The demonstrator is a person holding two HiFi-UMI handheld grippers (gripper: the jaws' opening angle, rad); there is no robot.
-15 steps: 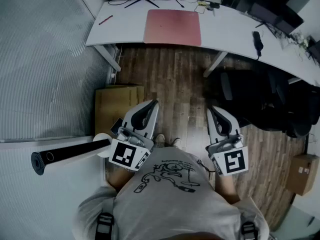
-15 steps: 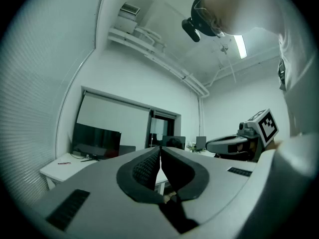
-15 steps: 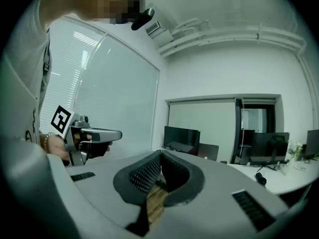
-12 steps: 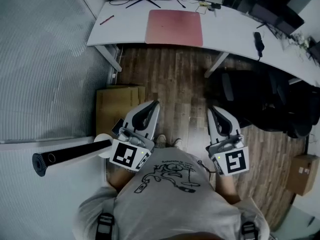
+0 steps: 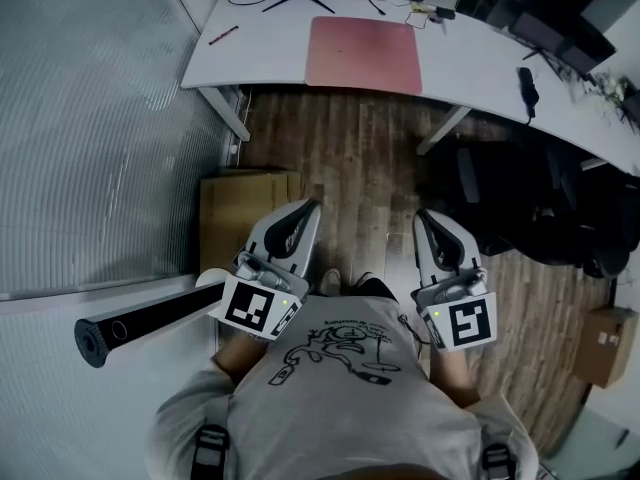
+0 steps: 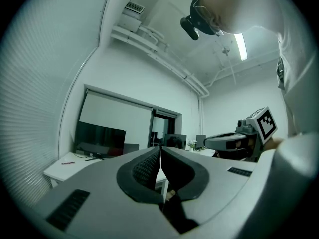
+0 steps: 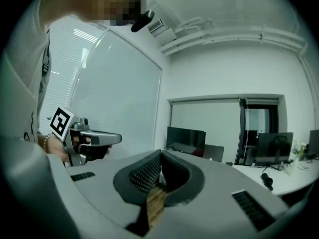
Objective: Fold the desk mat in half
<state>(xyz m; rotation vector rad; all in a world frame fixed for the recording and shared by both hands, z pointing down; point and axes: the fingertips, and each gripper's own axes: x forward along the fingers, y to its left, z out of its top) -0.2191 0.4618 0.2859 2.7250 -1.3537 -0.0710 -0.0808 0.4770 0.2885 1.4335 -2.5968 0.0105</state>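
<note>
the desk mat [image 5: 365, 55], reddish and rectangular, is seen lying flat and unfolded on the white table [image 5: 470, 63], its near side close to the table's front edge. a red pen [image 5: 223, 35] is found on the table to the mat's left, and a black monitor foot [image 5: 292, 0] behind it. a bare wooden floor [image 5: 350, 158] is spread between the table and the person. both grippers are held low at the person's chest, well apart from the mat and pointed toward the table. the left gripper [image 5: 304, 210] is shown with its jaws pressed together and nothing between them; the right gripper [image 5: 424, 218] is likewise closed and empty. a cardboard box [image 5: 245, 208] is seen on the floor beside the left gripper.
</note>
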